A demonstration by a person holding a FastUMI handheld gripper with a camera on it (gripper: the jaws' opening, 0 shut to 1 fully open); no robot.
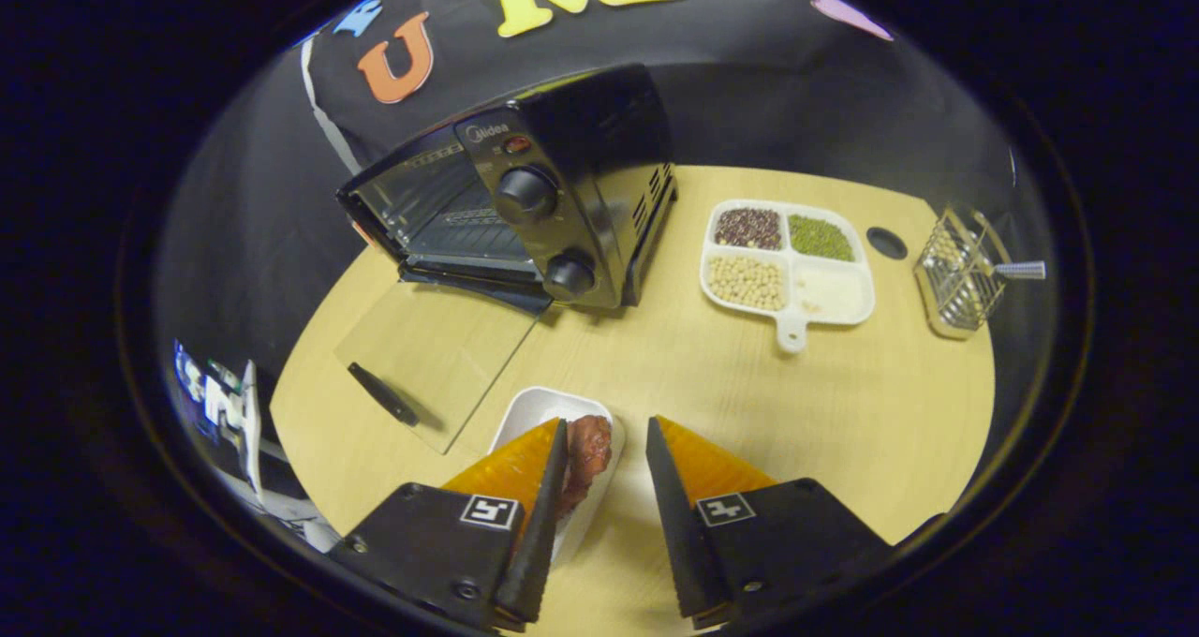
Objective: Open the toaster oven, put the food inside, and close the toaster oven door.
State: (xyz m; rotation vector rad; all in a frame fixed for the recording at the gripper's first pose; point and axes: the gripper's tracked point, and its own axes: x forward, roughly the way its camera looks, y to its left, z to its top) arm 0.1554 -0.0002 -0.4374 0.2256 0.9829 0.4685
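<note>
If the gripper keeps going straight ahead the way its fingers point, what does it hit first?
Probably the brown piece of food in the white rectangular dish, lying between the open gripper fingertips, nearer one finger. Beyond is bare wooden table, then the black toaster oven. Depth is uncertain.

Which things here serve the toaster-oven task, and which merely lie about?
Job: toaster oven, its open glass door, food in white dish, open gripper over the dish.
Lying about: divided bean tray, wire basket.
</note>
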